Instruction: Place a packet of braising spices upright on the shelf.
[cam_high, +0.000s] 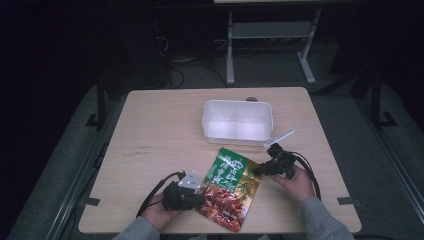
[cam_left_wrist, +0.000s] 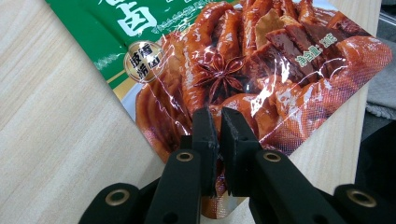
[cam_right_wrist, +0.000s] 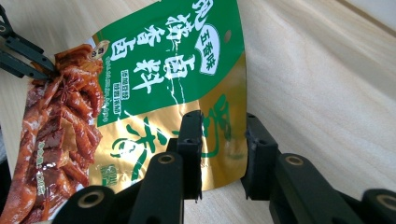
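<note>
We start at the left hand-held gripper (cam_left_wrist: 220, 122): its jaws are pinched nearly together on the lower red edge of the food pouch (cam_high: 229, 188), so we hold that end firmly. Our right hand-held gripper (cam_right_wrist: 223, 140) straddles the gold corner at the pouch's other side; one jaw lies over the foil and the other stands on the desk side of the edge with a gap between, so the pads do not look to be pressing yet, though from this angle we cannot be fully sure.

The pouch lies flat on the desk (cam_high: 160, 130), slanted, between our two hands near the front edge. Behind it, apart from it, stands a white two-compartment container (cam_high: 237, 121), which looks empty, with a thin white stick-like item (cam_high: 281, 138) just beside its right corner.

As for progress, we judge the work to be early: the pouch appears sealed and nothing has gone into the container. One end is gripped; the second grip remains to be completed, and any opening or moving of the pouch is still to come.

The printing is Chinese. Large white characters run along the green band, a yellow oval badge sits near them, and a round seal marks the red half beside pictured braised meat and a star anise. We read no brand with confidence.
</note>
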